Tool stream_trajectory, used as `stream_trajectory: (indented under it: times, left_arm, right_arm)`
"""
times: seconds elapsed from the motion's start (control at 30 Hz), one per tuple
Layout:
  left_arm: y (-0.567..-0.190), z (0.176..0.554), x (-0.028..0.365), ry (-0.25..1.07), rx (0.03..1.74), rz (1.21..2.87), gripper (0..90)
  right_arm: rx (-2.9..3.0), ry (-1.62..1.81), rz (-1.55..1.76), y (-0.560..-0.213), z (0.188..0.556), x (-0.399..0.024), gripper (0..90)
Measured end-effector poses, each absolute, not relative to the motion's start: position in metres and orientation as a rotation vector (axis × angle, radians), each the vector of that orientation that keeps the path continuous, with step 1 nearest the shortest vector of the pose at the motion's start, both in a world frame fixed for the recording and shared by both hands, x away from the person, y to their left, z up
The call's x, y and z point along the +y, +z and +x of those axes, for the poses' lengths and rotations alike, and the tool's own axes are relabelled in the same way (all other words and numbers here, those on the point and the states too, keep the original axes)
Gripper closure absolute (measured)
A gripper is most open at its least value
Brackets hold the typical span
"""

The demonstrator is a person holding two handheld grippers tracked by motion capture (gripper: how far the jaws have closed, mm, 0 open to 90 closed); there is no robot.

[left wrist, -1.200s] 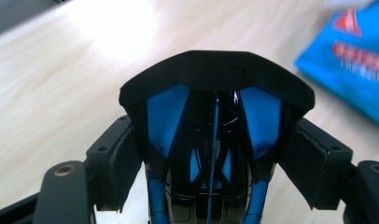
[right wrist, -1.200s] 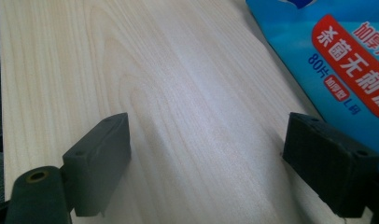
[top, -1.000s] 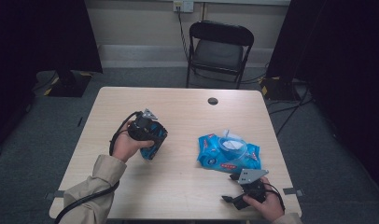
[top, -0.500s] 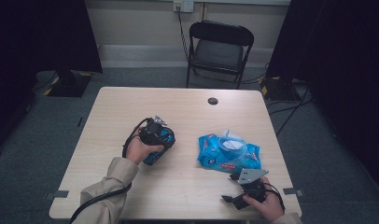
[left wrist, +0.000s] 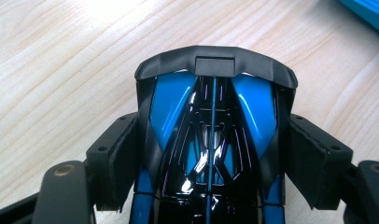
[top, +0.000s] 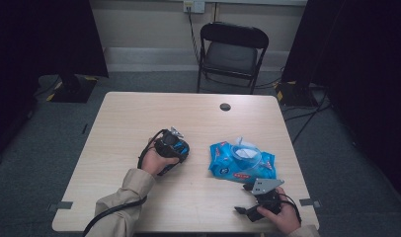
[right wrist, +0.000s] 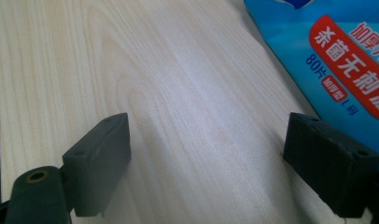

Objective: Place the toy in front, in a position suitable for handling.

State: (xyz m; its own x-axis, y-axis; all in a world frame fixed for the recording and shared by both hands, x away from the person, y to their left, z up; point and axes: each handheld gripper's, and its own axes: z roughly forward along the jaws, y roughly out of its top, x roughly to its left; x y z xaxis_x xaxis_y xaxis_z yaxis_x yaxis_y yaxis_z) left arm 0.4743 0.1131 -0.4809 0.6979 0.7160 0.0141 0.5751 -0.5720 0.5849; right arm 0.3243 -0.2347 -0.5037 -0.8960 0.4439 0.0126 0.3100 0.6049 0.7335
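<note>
My left gripper (top: pixel 173 143) is left of the table's middle and shut on a glossy blue and black toy car (top: pixel 181 148). In the left gripper view both pads (left wrist: pixel 120 158) press on the sides of the toy car (left wrist: pixel 211 93), whose dark end points away over the wood. A blue pack of wet wipes (top: pixel 240 160) lies to its right. My right gripper (top: pixel 243 198) rests near the front right edge, open, with bare wood between its jaws. In the right gripper view (right wrist: pixel 206 154) the wipes pack (right wrist: pixel 337 56) lies just beyond the right jaw.
The light wooden table (top: pixel 139 113) has a small black round cap (top: pixel 225 106) near its far edge. A black folding chair (top: pixel 230 52) stands behind the table. Cables trail from both grippers toward the near edge.
My left hand has carried the toy car to the right and lower toward the tabletop. The right hand and the wipes pack have stayed where they were.
</note>
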Motion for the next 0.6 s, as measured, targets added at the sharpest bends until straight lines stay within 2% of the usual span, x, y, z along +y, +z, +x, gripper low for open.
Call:
stream_trajectory:
  times: [0.6]
  left_arm:
    - [-0.484, 0.479, 0.106, 0.353, 0.997, 2.338, 25.1]
  right_arm:
    - [2.658, 1.166, 0.631, -0.5037, 0.3244, -0.2346, 14.0]
